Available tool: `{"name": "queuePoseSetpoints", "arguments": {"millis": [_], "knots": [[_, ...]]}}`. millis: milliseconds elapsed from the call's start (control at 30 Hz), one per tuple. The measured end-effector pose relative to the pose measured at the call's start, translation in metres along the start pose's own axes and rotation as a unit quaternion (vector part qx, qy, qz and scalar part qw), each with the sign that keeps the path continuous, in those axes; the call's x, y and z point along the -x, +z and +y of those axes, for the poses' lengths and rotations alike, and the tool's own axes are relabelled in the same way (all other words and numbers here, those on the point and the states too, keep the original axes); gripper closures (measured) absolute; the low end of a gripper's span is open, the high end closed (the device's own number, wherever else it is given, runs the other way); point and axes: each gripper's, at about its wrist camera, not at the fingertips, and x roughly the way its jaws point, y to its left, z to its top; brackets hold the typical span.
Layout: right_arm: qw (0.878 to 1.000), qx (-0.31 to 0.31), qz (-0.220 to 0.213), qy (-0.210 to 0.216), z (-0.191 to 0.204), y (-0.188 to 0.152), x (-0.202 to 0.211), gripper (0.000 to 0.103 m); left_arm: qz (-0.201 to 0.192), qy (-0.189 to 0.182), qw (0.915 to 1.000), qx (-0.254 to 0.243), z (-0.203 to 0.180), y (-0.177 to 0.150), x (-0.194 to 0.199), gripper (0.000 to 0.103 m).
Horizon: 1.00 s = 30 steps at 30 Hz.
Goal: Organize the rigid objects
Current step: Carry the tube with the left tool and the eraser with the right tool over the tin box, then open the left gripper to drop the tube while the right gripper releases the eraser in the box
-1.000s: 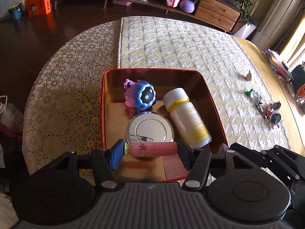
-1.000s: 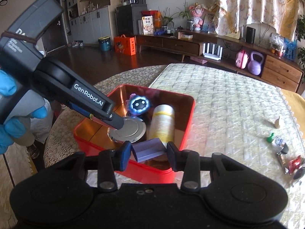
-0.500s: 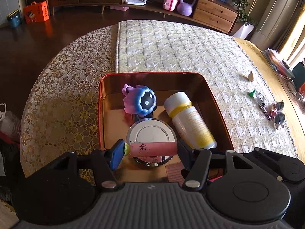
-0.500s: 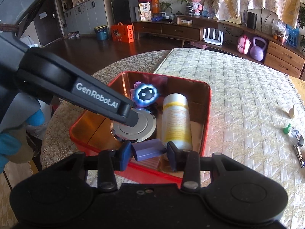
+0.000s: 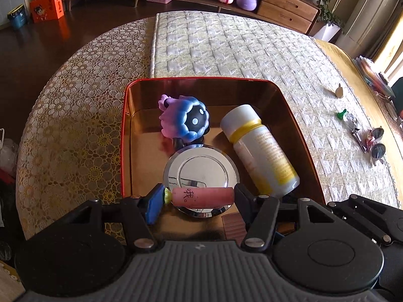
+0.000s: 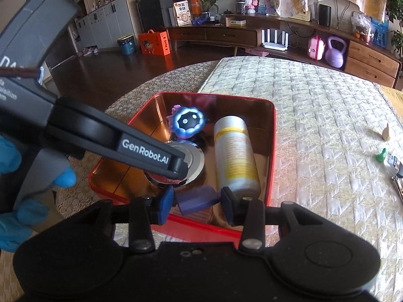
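Pink tube [image 5: 202, 196], printed with a character and capped yellow-green at one end, sits crosswise between the fingers of our left gripper [image 5: 199, 197]; both pads press its ends, so it is held, jaws about half spread. It hangs just over the near part of the red tin [image 5: 201, 80], right above a round silver compact [image 5: 201, 173] lying on the tin's floor. Behind the compact stands a blue-and-pink round toy [image 5: 187, 119] with a dark face; to its right a white bottle [image 5: 259, 151] with a yellow band lies on its side, reaching toward the near right corner. Our right gripper [image 6: 195, 200] is at the tin's near rim with a small purple block [image 6: 197, 198] between its fingers; the jaws are opening, a gap shows at both pads, and the block looks tilted. We cannot tell whether it rests on the tin's floor yet. From the right wrist view a blue-gloved hand [image 6: 15, 183] carries the left gripper in from the left side. The tin sits on a quilted cover [image 5: 252, 50]. Off to the right, well apart from the tin, lie sunglasses [image 5: 377, 143] and a few small bits we cannot make out.
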Motion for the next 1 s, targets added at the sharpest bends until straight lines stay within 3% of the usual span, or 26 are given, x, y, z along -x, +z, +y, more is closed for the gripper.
{"name": "queuePoseSetpoints", "arguments": {"millis": [267,533,700,1000], "knots": [[1.0,0.02,-0.022,0.005,0.004,-0.007,0.019,0.051,0.0,0.003,1.0,0.001,0.0,-0.003,0.002,0.043],[0.999,0.022,-0.045,0.006,0.0,-0.015,0.045,0.048,0.0,0.009,1.0,-0.004,-0.002,-0.009,0.005,0.043],[0.998,0.014,-0.053,0.002,-0.007,-0.02,0.056,0.046,-0.007,0.008,0.9999,-0.004,-0.003,-0.015,0.011,0.035],[0.998,0.002,-0.07,-0.006,-0.015,-0.026,0.074,0.042,-0.023,0.002,0.9997,-0.01,-0.012,-0.025,0.027,0.035]]}}
